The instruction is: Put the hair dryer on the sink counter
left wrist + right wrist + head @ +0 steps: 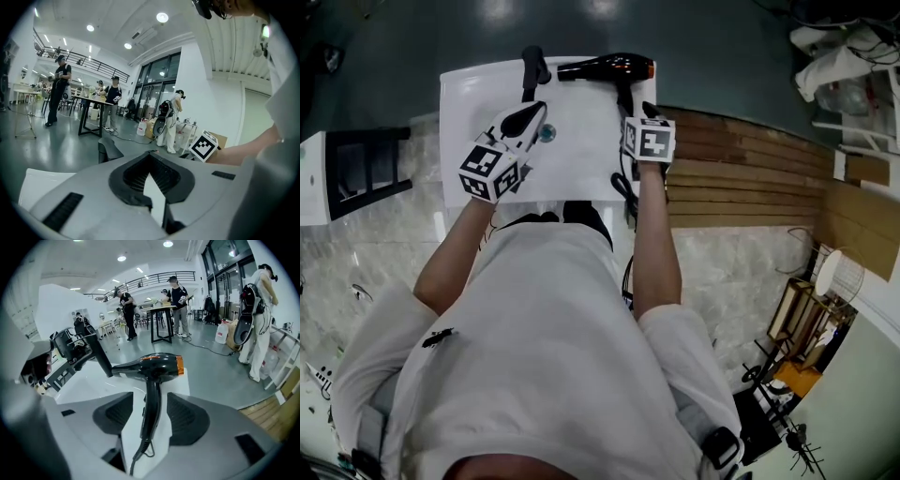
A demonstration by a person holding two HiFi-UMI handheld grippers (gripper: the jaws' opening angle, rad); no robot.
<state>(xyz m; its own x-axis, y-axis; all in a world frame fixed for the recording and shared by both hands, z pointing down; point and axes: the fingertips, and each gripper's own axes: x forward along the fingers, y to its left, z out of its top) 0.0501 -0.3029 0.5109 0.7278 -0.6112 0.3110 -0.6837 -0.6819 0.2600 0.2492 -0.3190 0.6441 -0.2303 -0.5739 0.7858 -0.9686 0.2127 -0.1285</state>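
Observation:
The black hair dryer (605, 67) with an orange ring lies at the far right of the white sink counter (572, 169), nozzle pointing left toward the black faucet (532, 70). My right gripper (645, 114) is open. In the right gripper view the dryer's handle (151, 404) stands between the jaws with a gap on each side. Its cord (136, 460) runs back under the gripper. My left gripper (525, 117) hovers over the basin near the drain (547, 133). In the left gripper view its fingertips (151, 157) meet with nothing between them.
The cord (623, 192) hangs off the counter's near edge. A black rack (366, 169) stands left of the counter and wooden slats (750, 173) lie on the right. Several people and a table (161, 319) are far off in the hall.

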